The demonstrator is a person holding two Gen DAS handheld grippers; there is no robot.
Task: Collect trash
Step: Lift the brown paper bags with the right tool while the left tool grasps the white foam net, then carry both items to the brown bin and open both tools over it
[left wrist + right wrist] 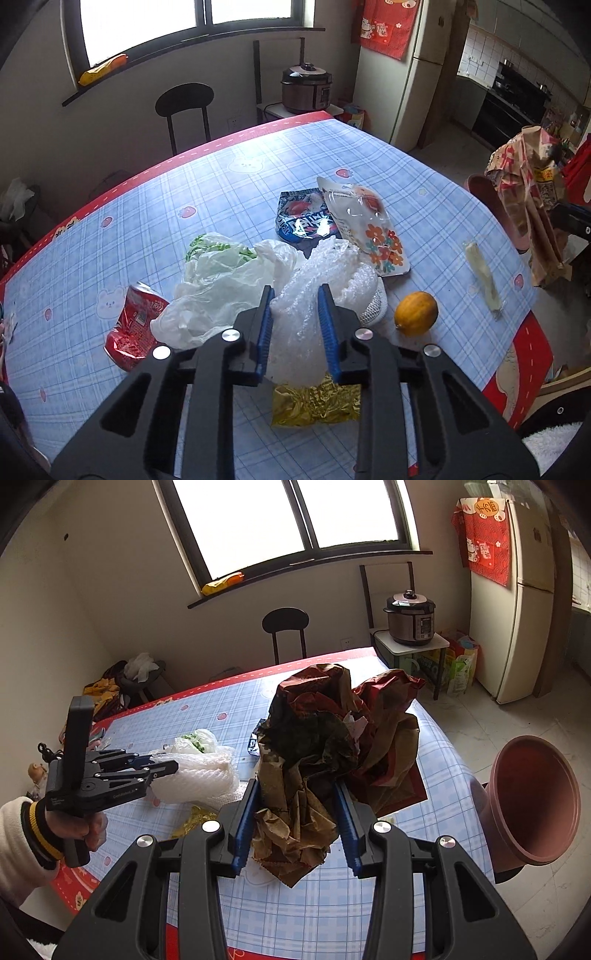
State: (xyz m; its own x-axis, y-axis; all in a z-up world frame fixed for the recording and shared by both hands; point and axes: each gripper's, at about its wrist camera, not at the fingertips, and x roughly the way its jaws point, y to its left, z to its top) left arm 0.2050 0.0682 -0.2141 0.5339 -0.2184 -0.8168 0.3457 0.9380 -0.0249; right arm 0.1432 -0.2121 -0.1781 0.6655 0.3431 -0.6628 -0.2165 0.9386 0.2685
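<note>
My left gripper (295,291) is shut on a clear bubble wrap (317,288) over the blue checked table (147,206); it also shows in the right wrist view (159,764). My right gripper (295,794) is shut on a crumpled brown and red paper bag (325,746), held above the table's right side; the bag also shows in the left wrist view (528,199). Loose trash on the table: a crushed red can (131,328), a white plastic bag (221,288), a blue snack packet (303,221), a clear flowered pouch (369,229), a gold foil wrapper (314,404), a pale wrapper strip (484,277).
An orange fruit (415,313) lies right of the bubble wrap. A reddish-brown bin (532,805) stands off the table's right edge. A black chair (286,627) and a pressure cooker (410,622) stand behind the table, a fridge (528,602) to the right.
</note>
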